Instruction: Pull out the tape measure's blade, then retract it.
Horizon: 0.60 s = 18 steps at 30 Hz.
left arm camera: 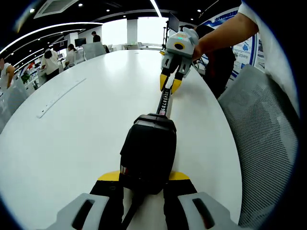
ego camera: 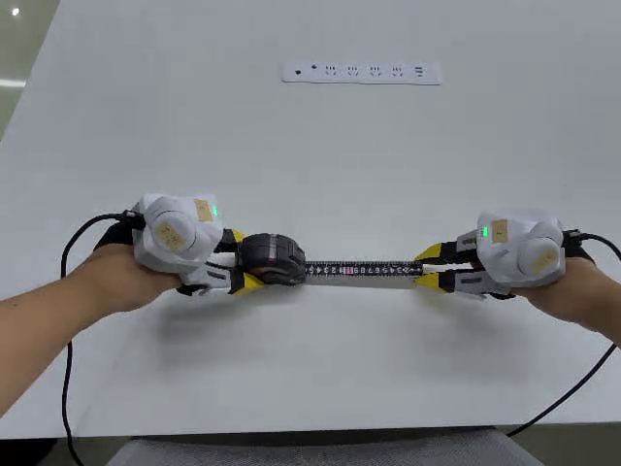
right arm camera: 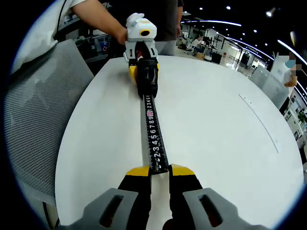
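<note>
Stretched low over the white table (ego camera: 291,146), near its front edge: a tape measure, its black case (ego camera: 273,258) clamped between the yellow-tipped jaws of the left gripper (ego camera: 243,260), its blade (ego camera: 364,269) drawn part-way out towards the right gripper (ego camera: 426,268). Jaws of the right gripper closed in on the blade's free end, seemingly pinching it across its width, clearest in the right gripper view. Likely to handle as two very different parts. First, a compact, hard, fairly weighty case, smooth enough to slip under a light grip, best held across its broad sides as now. Second, a thin, springy blade, stiff only while cupped, prone to buckle or twist under a sideways bend, and probably drawn back by a spring inside. Best held at the very tip and fed in slowly, not simply let go. Hard to make out: the hook at the blade's end, tucked between the jaws, and any lock or brake button on the case, lost in the black. Contact with the table or a slight gap beneath case and blade: impossible to tell. Numbers readable near the tip, blurred farther along towards the case.
</note>
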Each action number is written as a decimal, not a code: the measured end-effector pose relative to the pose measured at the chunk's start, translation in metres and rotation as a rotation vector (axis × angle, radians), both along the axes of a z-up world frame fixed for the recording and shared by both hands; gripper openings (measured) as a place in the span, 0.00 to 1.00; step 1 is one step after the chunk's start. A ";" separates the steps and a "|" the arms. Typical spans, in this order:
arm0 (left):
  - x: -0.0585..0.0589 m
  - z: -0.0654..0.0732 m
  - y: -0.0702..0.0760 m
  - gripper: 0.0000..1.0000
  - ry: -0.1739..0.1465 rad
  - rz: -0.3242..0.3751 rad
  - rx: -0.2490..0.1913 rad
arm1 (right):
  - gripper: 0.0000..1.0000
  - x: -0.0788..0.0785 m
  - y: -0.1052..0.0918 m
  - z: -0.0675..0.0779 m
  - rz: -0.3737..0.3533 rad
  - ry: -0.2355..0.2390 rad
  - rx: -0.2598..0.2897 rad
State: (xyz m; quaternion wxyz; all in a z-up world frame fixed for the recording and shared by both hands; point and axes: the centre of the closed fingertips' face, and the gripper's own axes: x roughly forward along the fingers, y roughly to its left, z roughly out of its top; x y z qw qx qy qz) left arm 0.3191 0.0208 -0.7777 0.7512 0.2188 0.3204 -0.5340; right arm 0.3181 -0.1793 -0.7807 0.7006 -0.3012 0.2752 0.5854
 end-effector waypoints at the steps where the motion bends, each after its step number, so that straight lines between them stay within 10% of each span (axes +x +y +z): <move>1: 0.000 0.000 0.000 0.29 0.000 0.000 0.001 | 0.09 0.000 -0.001 0.000 -0.001 0.000 -0.001; 18: -0.001 0.000 -0.003 0.29 -0.001 -0.002 0.004 | 0.09 -0.003 -0.022 0.005 -0.013 -0.008 -0.025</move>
